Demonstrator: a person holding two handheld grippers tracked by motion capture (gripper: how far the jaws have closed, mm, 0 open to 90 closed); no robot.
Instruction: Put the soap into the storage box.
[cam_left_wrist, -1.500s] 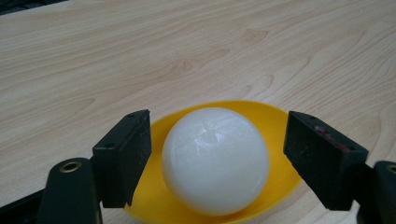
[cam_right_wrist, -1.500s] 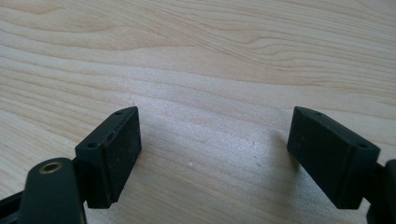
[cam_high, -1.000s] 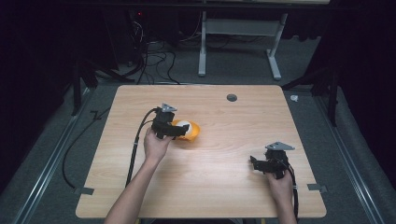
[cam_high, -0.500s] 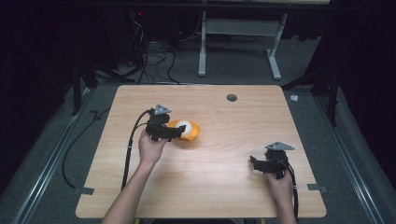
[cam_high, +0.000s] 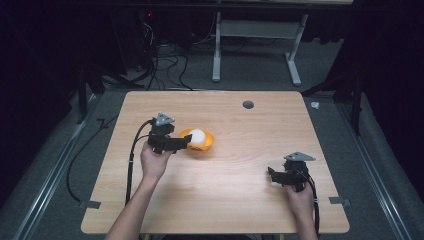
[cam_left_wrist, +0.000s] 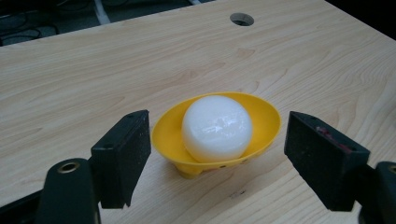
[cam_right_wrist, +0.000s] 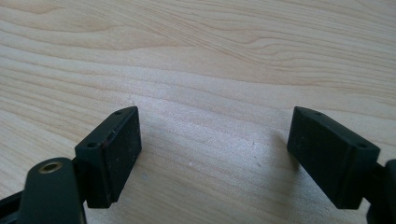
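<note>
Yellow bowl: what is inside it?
A white ball sits in the yellow bowl, filling most of it. The ball covers the bowl's bottom, so anything beneath it cannot be seen.

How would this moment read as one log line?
left tool: open, flanking yellow bowl | white ball: in bowl | right tool: open over table

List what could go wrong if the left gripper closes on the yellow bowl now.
1. The white ball sits loose and rises above the rim of the shallow yellow bowl; a squeeze or tilt could roll it out.
2. The left gripper has open jaws flanking the bowl low by its small foot; an uneven close might tip or slide it across the table.
</note>
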